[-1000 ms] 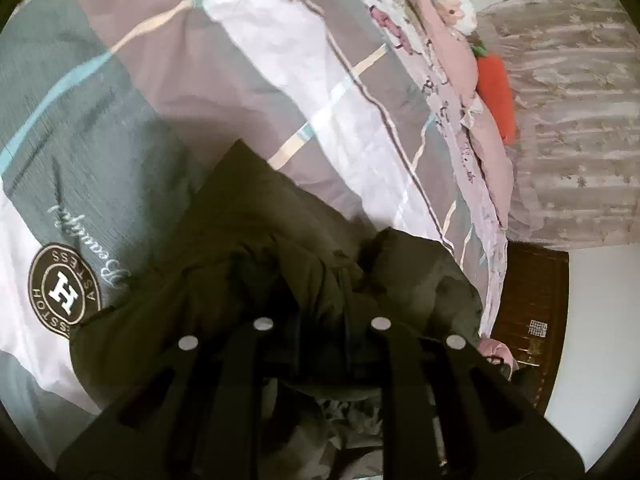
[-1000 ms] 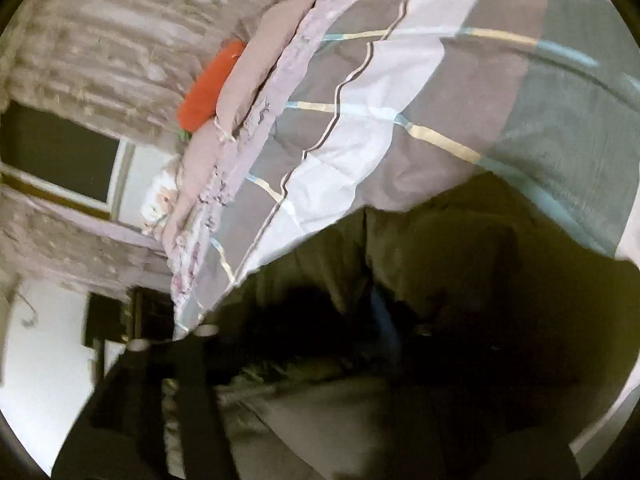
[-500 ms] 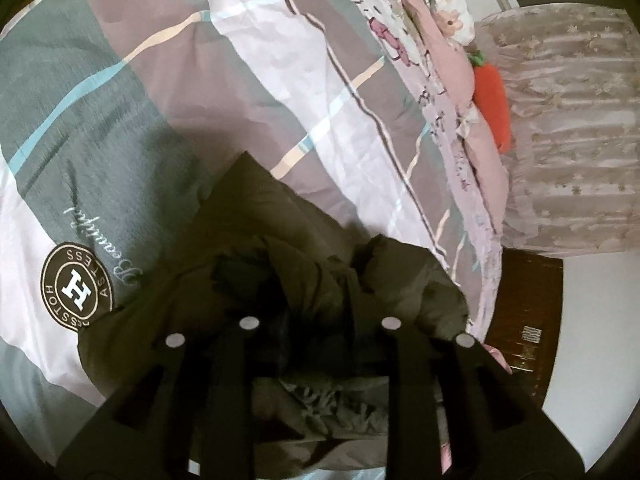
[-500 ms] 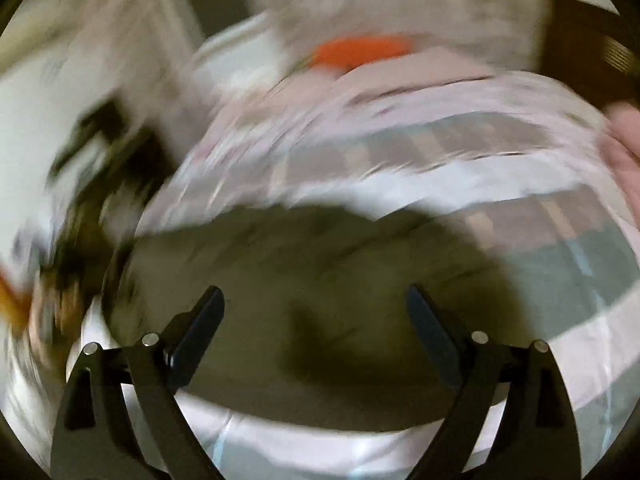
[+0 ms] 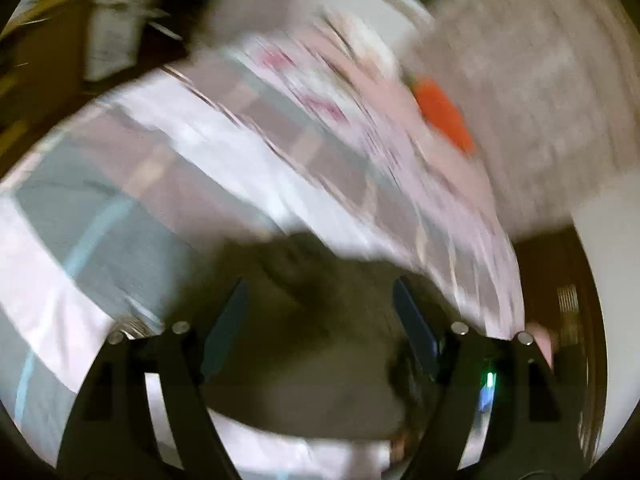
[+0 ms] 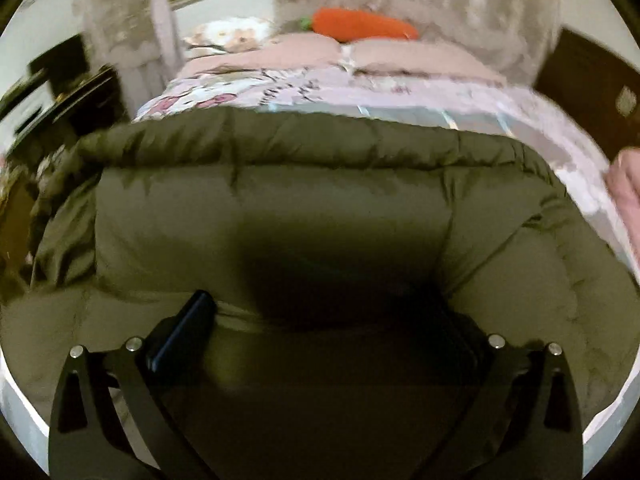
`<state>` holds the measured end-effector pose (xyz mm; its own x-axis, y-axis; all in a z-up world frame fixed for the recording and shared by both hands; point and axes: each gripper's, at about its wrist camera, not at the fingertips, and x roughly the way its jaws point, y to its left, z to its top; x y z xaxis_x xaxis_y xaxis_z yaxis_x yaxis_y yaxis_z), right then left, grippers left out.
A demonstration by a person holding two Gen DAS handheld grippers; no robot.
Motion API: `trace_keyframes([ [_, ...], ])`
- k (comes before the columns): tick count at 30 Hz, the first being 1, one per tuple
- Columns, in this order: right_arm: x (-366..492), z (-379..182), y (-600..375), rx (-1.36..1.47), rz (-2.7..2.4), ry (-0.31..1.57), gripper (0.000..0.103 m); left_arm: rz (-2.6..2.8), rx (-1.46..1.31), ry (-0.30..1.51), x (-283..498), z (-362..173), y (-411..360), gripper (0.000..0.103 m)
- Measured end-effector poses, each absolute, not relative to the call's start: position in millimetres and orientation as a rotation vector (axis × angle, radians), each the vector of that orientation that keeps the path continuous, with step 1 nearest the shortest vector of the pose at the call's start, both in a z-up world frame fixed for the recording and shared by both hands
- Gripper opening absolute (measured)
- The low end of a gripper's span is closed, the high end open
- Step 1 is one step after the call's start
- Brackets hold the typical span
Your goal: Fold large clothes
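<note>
In the left wrist view, which is badly smeared by motion blur, your left gripper (image 5: 320,312) is showing its jaws spread wide at the bottom of the frame, holding nothing, with the dark olive padded jacket (image 5: 304,344) lying under and between them in the lower centre on the striped bedspread (image 5: 224,168). The orange carrot pillow (image 5: 444,114) is sitting in the upper right by the curtain. The risk here is that the blur is hiding where the jacket's edge runs, so if you close now you are likely to be grabbing a puffy bulge or the bedspread itself instead of a hem. In the right wrist view, your right gripper (image 6: 332,320) is also spread open at the bottom of the frame, its fingers apparently resting on or just above the jacket (image 6: 280,208), which is filling the middle of the frame with a thick rolled edge running across the upper centre. The padding is springy and slick-looking, so a fold is likely to be sliding or puffing back open unless you are pinching through all layers. The carrot pillow (image 6: 360,28) is lying at the top centre. No containers are appearing in either view, so nothing is being held in one.
</note>
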<state>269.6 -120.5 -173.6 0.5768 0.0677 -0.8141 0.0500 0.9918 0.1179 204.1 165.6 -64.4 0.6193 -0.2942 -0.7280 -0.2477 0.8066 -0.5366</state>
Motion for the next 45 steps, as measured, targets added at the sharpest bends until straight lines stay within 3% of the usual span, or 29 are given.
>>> trace_keyframes([
  [2,270.4,-165.1,-123.6,0.164,0.031,0.998,0.102,-0.168,-0.587,1.045,218.9,-89.3,118.5,0.073],
  [4,255.7,-142.8,-122.7,0.186,0.08,0.922,0.098,-0.184,-0.492,1.103,226.4,-109.2,89.2,0.064],
  [7,239.5,-121.7,-141.3,0.128,0.043,0.8,0.098,-0.153,-0.399,1.18,236.7,-140.9,69.6,0.064],
  [11,266.7,-161.0,-225.5,0.167,-0.171,0.975,0.098,-0.13,-0.429,1.268,244.6,-175.2,85.1,0.064],
  [15,250.0,-190.7,-334.8,0.274,-0.413,0.997,0.095,-0.073,-0.529,1.266,249.9,-183.4,118.2,0.033],
  [18,232.8,-182.2,-381.1,0.242,-0.564,0.955,0.095,-0.038,-0.578,1.253,251.9,-187.2,133.6,0.023],
  [21,210.1,-146.1,-386.2,0.052,-0.805,0.766,0.092,0.093,-0.541,1.2,250.7,-181.5,147.3,0.023],
  [25,198.3,-127.4,-391.8,0.314,-0.537,0.709,0.092,0.248,-0.524,1.116,247.6,-166.5,169.4,0.027],
  [26,198.2,-125.6,-382.4,0.355,-0.471,0.713,0.092,0.278,-0.54,1.078,245.2,-157.4,176.3,0.032],
  [29,199.1,-125.4,-333.0,0.415,-0.229,0.733,0.092,0.39,-0.517,0.919,234.6,-121.7,187.5,0.063],
  [30,201.0,-127.3,-306.3,0.409,-0.135,0.765,0.092,0.416,-0.5,0.852,227.9,-107.1,185.8,0.067],
  [35,214.3,-141.0,-190.0,0.249,0.105,0.847,0.092,0.085,-0.47,0.955,241.6,-101.1,127.3,0.068],
  [39,232.7,-147.4,-133.6,0.069,0.116,0.868,0.092,0.02,-0.231,1.074,257.0,-129.0,65.3,0.065],
  [45,292.0,-175.7,-145.9,0.146,0.032,0.958,0.1,0.179,-0.295,1.14,287.1,-170.3,99.7,0.068],
])
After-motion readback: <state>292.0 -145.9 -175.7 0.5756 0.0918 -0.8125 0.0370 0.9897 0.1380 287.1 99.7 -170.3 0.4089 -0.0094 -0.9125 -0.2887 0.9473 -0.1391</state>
